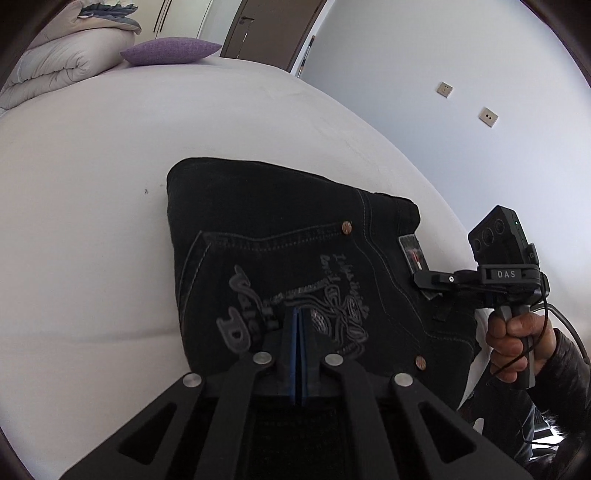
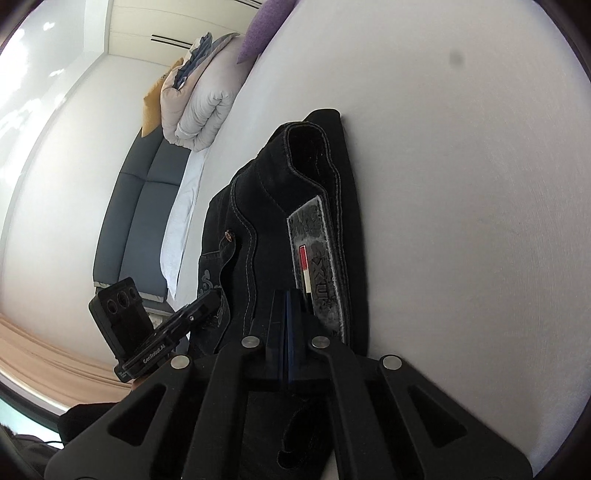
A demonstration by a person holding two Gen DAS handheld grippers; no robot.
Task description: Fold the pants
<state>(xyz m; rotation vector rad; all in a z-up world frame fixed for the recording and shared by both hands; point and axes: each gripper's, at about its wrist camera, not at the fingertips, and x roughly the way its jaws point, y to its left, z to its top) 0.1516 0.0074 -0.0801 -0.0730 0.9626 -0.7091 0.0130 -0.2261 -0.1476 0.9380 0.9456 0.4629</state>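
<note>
**Me:** Hovering over the jeans (image 1: pixel 295 258) with my left gripper (image 1: pixel 298 314). Its blue pads (image 1: pixel 295 332) are pressed flat together with nothing between them.

**Partner:** And the right one?

**Me:** The right gripper (image 2: pixel 289 295) is clenched too, pads together. Its tips sit right at the waistband (image 2: pixel 332 206), beside the grey patch (image 2: pixel 317 266) with the red-and-white tag. Whether a bit of cloth is nipped there, I cannot tell. From the left camera I see that gripper at the waistband edge, my right hand (image 1: pixel 513 343) wrapped round the handle.

**Partner:** Where do the jeans lie?

**Me:** On the white bed (image 1: pixel 110 184), folded into a compact dark block, back pocket (image 1: pixel 266 266) up, grey stitched lettering on it, copper rivets at its corners. The waistband end faces my right side; the folded edge points up the bed.

**Partner:** Anything further out?

**Me:** A purple pillow (image 1: pixel 170 50) near the head of the bed, a folded duvet (image 1: pixel 55 55) stacked beside it, a door (image 1: pixel 273 26) behind, and two wall sockets (image 1: pixel 444 89) on the white wall to the right.
</note>
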